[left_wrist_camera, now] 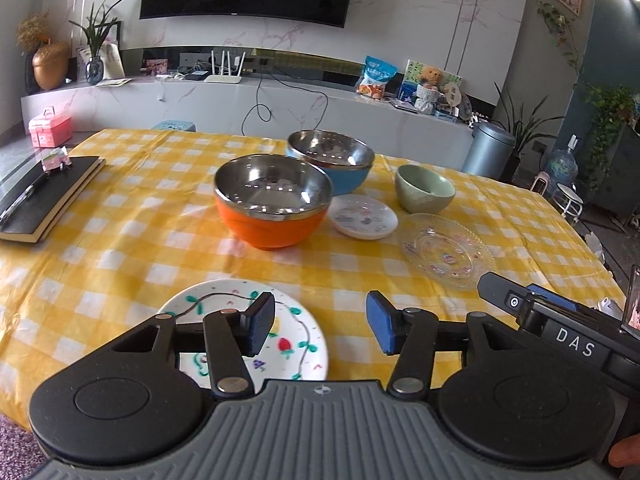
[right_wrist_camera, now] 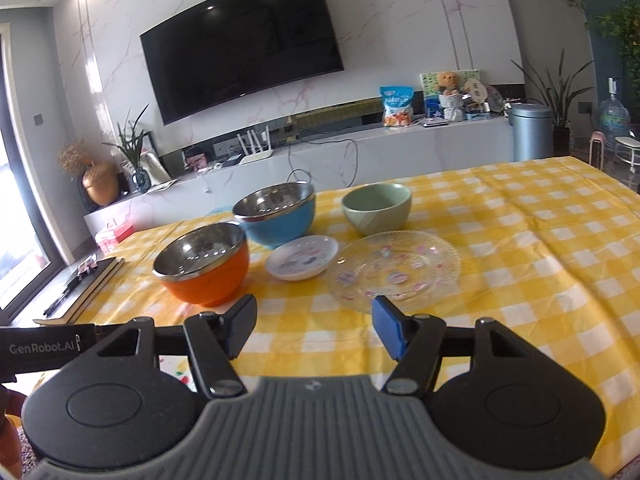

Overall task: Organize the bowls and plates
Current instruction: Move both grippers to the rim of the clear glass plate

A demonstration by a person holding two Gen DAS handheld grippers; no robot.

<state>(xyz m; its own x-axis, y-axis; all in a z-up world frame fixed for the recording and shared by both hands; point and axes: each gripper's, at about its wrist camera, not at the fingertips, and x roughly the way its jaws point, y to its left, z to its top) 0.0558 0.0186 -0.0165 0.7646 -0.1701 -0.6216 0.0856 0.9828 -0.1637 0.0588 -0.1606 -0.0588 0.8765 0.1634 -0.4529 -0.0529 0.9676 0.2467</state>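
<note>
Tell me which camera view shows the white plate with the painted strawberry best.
The left wrist view. There the painted plate lies near the camera, with its vine and strawberry clear, partly hidden by the open left gripper. The right wrist view shows only a small piece of it behind its own gripper's linkage.

Marble-veined white wall [right_wrist_camera: 400, 20] carrying a black television [right_wrist_camera: 240, 52]; long white low cabinet [left_wrist_camera: 280, 100] beneath; grey bin [right_wrist_camera: 532, 132]; potted plants; window [right_wrist_camera: 16, 200] at left.

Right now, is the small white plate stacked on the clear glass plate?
No: the small white plate lies on the yellow checked tablecloth beside the clear glass plate, not on it.
</note>
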